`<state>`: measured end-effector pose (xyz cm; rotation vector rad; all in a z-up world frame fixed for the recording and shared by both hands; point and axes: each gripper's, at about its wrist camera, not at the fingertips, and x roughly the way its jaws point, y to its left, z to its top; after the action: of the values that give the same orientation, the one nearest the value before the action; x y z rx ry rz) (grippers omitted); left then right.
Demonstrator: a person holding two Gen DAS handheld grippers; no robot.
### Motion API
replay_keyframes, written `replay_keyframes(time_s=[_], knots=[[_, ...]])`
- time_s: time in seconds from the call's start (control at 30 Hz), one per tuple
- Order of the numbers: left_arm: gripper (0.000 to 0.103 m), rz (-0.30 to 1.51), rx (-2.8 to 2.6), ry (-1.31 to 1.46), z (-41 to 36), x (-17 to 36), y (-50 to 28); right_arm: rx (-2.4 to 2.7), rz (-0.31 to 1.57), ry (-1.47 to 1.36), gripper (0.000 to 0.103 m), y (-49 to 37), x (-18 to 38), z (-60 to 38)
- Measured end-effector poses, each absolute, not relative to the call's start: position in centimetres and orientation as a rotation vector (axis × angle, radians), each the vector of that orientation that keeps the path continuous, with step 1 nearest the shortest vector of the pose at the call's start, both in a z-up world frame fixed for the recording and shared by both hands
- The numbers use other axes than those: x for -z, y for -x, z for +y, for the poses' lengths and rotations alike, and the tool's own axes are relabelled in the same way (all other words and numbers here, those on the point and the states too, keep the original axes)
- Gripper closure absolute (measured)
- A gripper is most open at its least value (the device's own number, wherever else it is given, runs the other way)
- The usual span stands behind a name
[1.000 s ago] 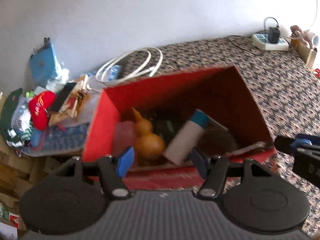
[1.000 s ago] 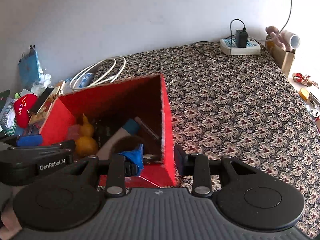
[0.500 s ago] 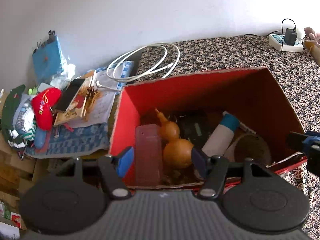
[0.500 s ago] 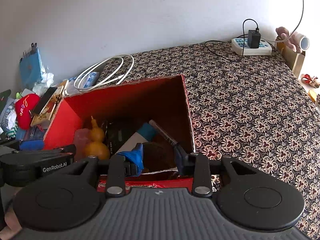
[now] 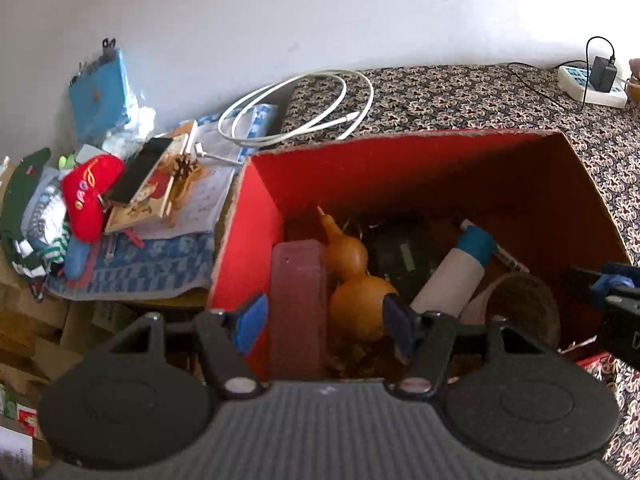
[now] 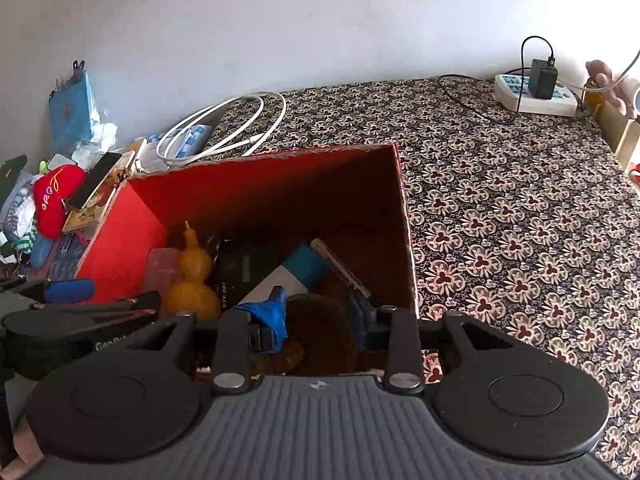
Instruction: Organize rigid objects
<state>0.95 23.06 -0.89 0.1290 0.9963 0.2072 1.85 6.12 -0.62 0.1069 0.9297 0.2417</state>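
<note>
Covering most of the scene is a patterned cloth [image 6: 520, 220], and on it sits a red box [image 6: 256, 184] [image 5: 400, 160], open at the top, in the near middle. Both grippers hover over the box's near rim. The left gripper [image 5: 324, 320] has its jaws spread and holds nothing, with the pink case [image 5: 298, 304] and the gourd [image 5: 360, 292] showing between them. The right gripper [image 6: 320, 316] also has its jaws spread and empty, above a round brown cup [image 6: 320, 332] in the near right part of the box.

Inside the box the pink case stands against the left wall, and the gourd [image 6: 192, 280] is just beside it on the right, stem pointing far. A black device [image 5: 404, 256] lies right of the gourd, towards the far side. A white tube with a blue cap [image 5: 456, 272] leans across the middle, with a pen [image 6: 340, 268] right of it.

Left of the box lies a heap of clutter with a red plush [image 5: 90, 192], a phone [image 5: 138, 170] and a blue pouch [image 5: 100, 96] against the wall. A coiled white cable [image 5: 304, 108] lies far of the box. A power strip [image 6: 536, 94] sits at the far right.
</note>
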Motion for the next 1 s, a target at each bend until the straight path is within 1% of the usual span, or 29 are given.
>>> replay_keyframes(time_s=[0.53,1.0], knots=[[0.038,1.014,-0.252,-0.104,24.2,2.8,-1.8,-0.288,0.967,-0.099,0.086,-3.1,2.4,6.6],[0.038,0.988,-0.192,-0.125,23.8,2.9,-2.1,-0.247,0.947,-0.12,0.086,-2.7,2.3,6.1]])
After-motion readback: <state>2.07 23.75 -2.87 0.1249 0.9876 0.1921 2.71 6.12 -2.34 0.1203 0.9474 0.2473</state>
